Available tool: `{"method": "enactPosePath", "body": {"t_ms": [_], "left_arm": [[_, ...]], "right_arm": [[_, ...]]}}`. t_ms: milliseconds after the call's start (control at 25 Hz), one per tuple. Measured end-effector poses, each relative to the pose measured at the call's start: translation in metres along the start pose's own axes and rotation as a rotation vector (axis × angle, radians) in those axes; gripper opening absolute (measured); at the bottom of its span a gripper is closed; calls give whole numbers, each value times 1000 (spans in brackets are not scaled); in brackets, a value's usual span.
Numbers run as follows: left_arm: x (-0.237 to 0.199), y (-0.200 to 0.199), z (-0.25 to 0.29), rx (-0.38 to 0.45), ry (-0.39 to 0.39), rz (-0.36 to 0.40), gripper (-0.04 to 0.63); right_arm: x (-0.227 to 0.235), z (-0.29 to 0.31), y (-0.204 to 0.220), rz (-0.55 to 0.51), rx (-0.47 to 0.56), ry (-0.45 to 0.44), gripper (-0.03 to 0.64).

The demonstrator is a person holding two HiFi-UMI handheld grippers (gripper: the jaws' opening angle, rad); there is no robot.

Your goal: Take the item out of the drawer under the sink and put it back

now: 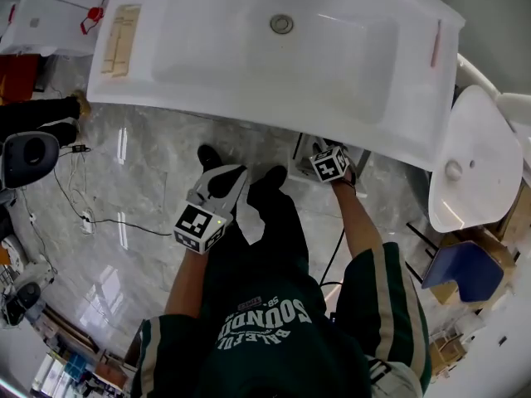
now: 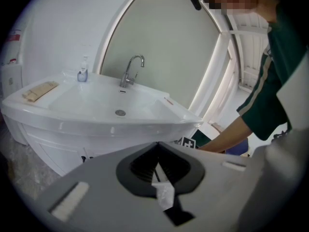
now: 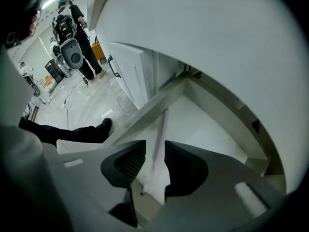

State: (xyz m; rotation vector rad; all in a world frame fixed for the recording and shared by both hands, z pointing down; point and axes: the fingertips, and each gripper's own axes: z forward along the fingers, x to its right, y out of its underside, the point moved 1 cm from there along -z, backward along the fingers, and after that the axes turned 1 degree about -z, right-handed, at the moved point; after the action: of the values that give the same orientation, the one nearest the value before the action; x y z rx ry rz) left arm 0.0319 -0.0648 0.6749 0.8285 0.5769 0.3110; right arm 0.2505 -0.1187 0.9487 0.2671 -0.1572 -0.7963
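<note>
The white sink (image 1: 274, 48) fills the top of the head view. Below it the drawer (image 3: 207, 129) stands pulled out. A long, thin pale pink item (image 3: 161, 124) lies on the drawer's floor. My right gripper (image 3: 154, 145) reaches into the drawer, open, with the item in the gap between its jaws and no pad pressing on it. From above only its marker cube (image 1: 329, 164) shows at the sink's front edge. My left gripper (image 1: 226, 177) hangs over the floor in front of the sink. Its jaws (image 2: 157, 147) are shut and hold nothing.
A faucet (image 2: 130, 71), a small bottle (image 2: 83, 74) and a wooden block (image 1: 120, 31) sit on the sink. A pink stick (image 1: 435, 44) lies on its right rim. A white basin (image 1: 473, 164) stands to the right. Cables (image 1: 83, 214) cross the marble floor on the left. Another person (image 3: 77, 25) stands farther back.
</note>
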Motion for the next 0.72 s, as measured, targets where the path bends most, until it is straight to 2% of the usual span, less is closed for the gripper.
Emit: {"method": "enactPosePath", "body": {"t_ms": [200, 360, 720], "left_arm": [[-15, 19, -9, -11, -40, -48, 50], [-19, 25, -12, -16, -53, -67, 51], [-23, 19, -12, -11, -55, -63, 51]], "right_arm": [[7, 27, 12, -27, -74, 10, 100], [8, 37, 23, 3, -121, 4, 100], [13, 37, 26, 39, -133, 43, 52]]}}
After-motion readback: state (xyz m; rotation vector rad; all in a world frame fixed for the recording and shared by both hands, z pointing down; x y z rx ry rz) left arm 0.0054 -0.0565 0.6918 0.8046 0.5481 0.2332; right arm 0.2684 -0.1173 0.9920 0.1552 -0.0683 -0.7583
